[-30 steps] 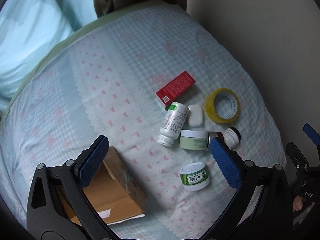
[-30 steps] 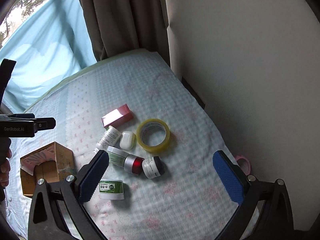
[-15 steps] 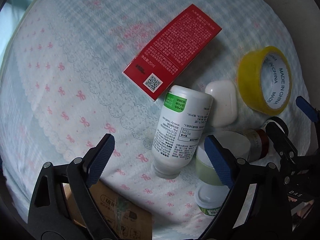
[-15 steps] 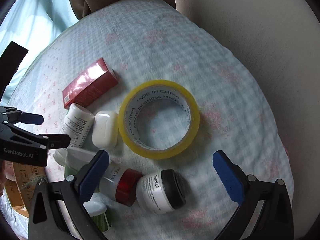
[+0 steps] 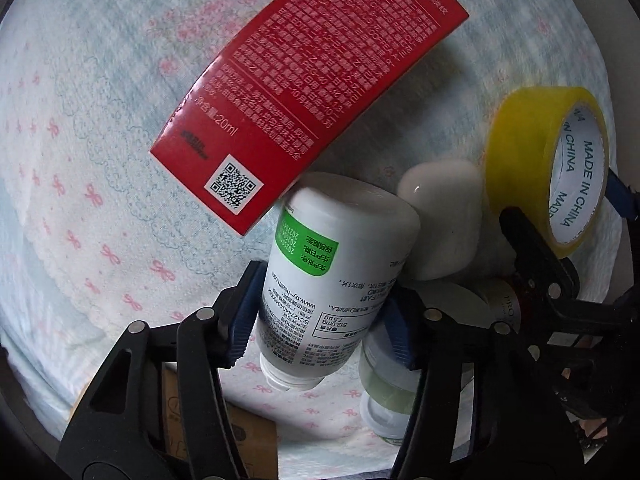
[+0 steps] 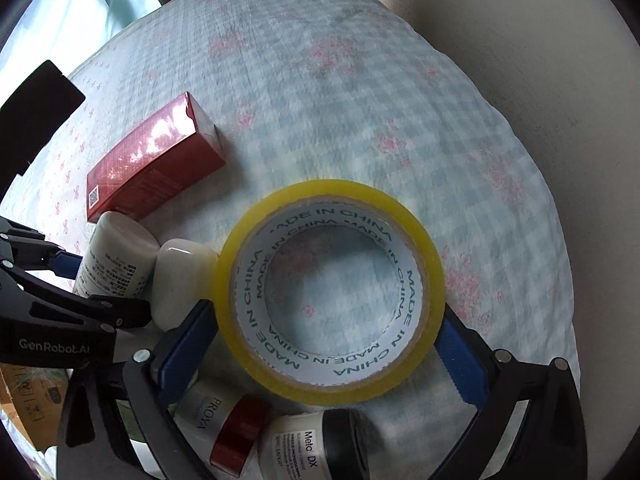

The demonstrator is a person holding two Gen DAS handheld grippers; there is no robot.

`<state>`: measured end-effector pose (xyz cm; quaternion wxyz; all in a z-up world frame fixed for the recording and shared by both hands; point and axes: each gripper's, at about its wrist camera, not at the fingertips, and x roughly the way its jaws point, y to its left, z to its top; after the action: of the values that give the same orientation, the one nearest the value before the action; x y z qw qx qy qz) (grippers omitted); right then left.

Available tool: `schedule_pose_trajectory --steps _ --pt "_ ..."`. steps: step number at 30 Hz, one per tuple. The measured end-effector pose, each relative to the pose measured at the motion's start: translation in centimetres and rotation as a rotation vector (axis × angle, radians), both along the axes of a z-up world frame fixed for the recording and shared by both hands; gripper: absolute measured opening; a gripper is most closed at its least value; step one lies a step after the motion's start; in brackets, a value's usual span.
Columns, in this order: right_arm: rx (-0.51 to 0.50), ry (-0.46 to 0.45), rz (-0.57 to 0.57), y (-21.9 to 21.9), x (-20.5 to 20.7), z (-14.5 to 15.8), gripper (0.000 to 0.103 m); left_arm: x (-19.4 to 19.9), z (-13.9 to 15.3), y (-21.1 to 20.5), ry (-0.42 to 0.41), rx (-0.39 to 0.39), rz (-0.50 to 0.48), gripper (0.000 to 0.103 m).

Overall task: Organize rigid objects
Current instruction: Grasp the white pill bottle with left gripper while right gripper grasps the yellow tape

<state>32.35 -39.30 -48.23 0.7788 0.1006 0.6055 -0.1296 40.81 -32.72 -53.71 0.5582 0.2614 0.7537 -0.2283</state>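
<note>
My left hand-held gripper (image 5: 320, 320) clamps the white bottle (image 5: 336, 276) lying on the bed (image 5: 100, 160) — red box (image 5: 304, 92) at its 12 o'clock. My right hand-held gripper (image 6: 324, 344) squeezes the tape roll (image 6: 332, 292) from both sides.

The yellow tape roll (image 6: 330, 292) reads "MADE IN CHINA" around its core. The red carton (image 5: 304, 84) shows "20ml" and a QR code. The white bottle (image 5: 332, 276) prints "www.by-health.com". Two small jars read "PROYA" (image 6: 212, 420) and "Meta DX" (image 6: 308, 448). The left gripper's (image 6: 52, 346) body says "GenRobot.AI".
</note>
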Motion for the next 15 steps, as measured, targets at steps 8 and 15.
schedule_pose_trajectory --steps 8,15 --pt "0.008 -0.011 0.0 0.1 -1.0 0.3 0.095 -1.1 -0.5 0.1 -0.033 -0.03 -0.015 0.051" --pt "0.009 -0.03 -0.008 -0.1 -1.8 1.4 0.095 -1.5 2.3 1.0 -0.065 -0.062 -0.026 0.049"
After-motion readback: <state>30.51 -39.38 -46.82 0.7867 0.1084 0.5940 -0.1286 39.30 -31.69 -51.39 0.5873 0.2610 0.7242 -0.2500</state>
